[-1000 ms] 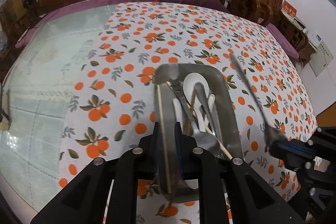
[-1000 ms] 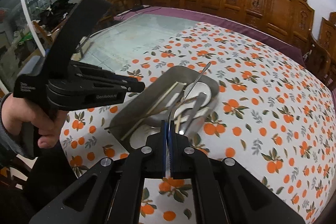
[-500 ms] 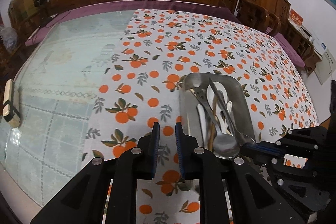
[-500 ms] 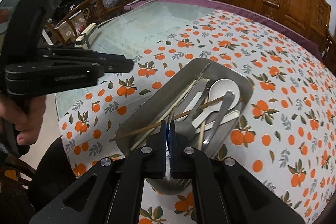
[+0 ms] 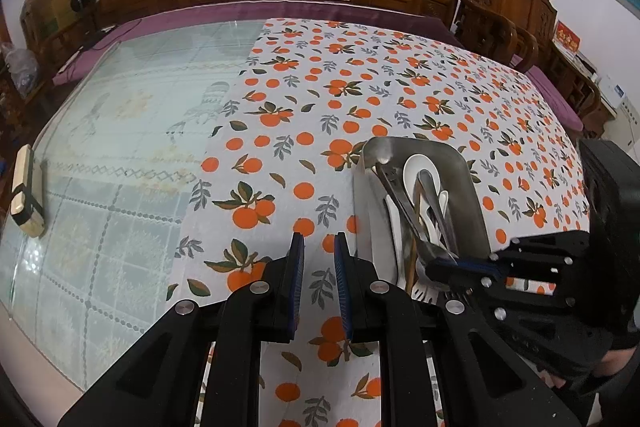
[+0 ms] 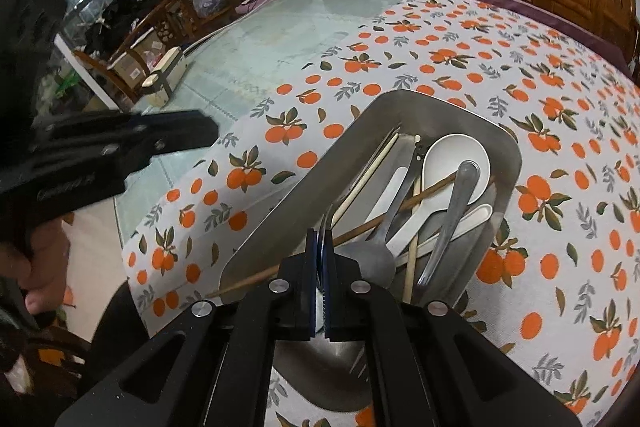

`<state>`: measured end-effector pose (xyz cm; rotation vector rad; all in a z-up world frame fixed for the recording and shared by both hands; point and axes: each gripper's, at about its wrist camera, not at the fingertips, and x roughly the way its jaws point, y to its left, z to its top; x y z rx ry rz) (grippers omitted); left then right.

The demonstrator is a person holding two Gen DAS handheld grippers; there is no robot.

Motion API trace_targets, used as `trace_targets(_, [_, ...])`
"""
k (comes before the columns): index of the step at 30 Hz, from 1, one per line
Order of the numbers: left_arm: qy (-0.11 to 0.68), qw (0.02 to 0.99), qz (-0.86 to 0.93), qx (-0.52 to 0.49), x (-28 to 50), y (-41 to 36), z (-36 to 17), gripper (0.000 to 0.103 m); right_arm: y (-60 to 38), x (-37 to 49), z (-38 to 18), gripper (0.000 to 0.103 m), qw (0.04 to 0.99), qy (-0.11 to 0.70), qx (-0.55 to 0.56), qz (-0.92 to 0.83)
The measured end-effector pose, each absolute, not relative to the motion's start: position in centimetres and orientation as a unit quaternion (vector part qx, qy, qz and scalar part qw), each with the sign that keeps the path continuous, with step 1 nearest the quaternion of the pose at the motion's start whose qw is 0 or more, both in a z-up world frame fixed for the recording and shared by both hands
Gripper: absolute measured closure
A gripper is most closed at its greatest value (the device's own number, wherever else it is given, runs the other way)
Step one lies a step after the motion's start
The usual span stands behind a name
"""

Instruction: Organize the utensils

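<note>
Down come the right tongs (image 6: pixel 319 247) since a second ago, lowering a metal utensil (image 6: pixel 326 217) they clamp by its end into the steel tray (image 6: pixel 280 211) on the bench. Left tongs (image 5: pixel 319 259) hover slightly apart, empty, just beside that tray.

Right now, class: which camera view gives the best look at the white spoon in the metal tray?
The right wrist view: the white spoon shows its whole bowl, lying in the metal tray under a metal utensil. In the left wrist view the white spoon is smaller, and metal handles hide most of it.
</note>
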<state>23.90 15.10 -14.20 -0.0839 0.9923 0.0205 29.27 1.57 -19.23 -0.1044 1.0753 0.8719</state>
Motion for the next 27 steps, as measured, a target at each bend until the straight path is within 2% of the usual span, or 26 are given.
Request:
trace_targets(19, [0.473,0.880,0.011,-0.038,22.9,15.0,-13.6,0.089,1.5,29.5,-18.4,0.098,0.781,0.489,-0.048,0.386])
trace_targets(27, [0.465,0.885,0.010,-0.032,22.3,13.8,-12.3,0.087,-0.8,27.7,-16.3,0.098,0.802,0.466,-0.044,0.371])
